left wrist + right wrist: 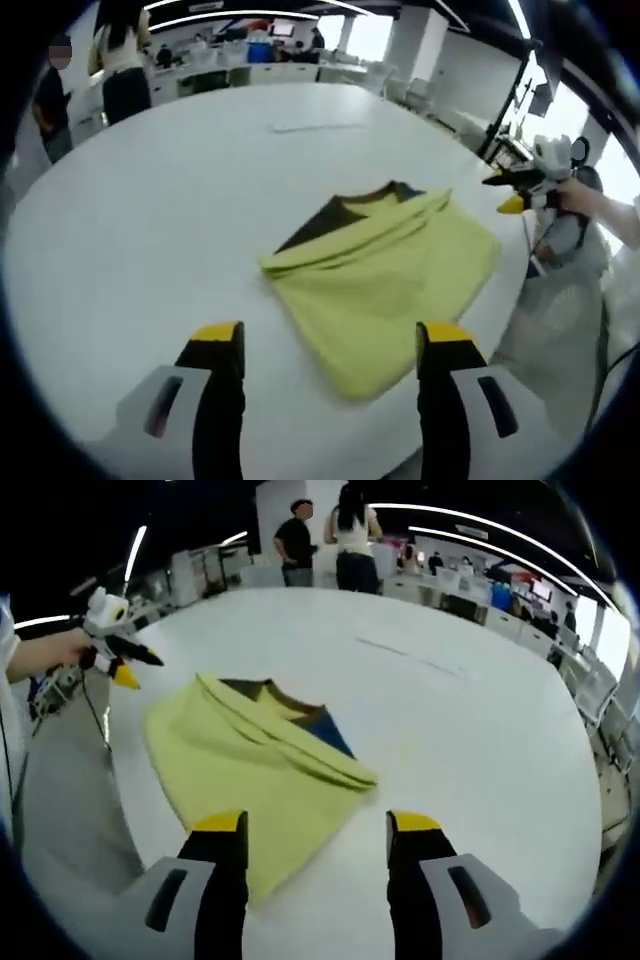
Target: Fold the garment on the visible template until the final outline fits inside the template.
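The yellow T-shirt (375, 275) lies partly folded near the edge of the round white table (180, 200) closest to the person, with a dark panel (330, 218) showing beneath its far side around the collar; that dark panel may be the template, though I cannot tell for sure. The yellow cloth spreads well past the dark panel toward the table edge, so the outline seems too large, and more folding looks needed.

To do this step well, each gripper should probably take a corner of the loose near hem low against the table, lift only enough to clear the surface, and carry the fold evenly toward the collar so the layers land flat and no cloth slides off the edge.

The left gripper (332, 345) hovers above the near part of the shirt with its jaws wide apart, gripping nothing. The right gripper (316, 832) likewise hangs over the cloth, jaws spread and empty.
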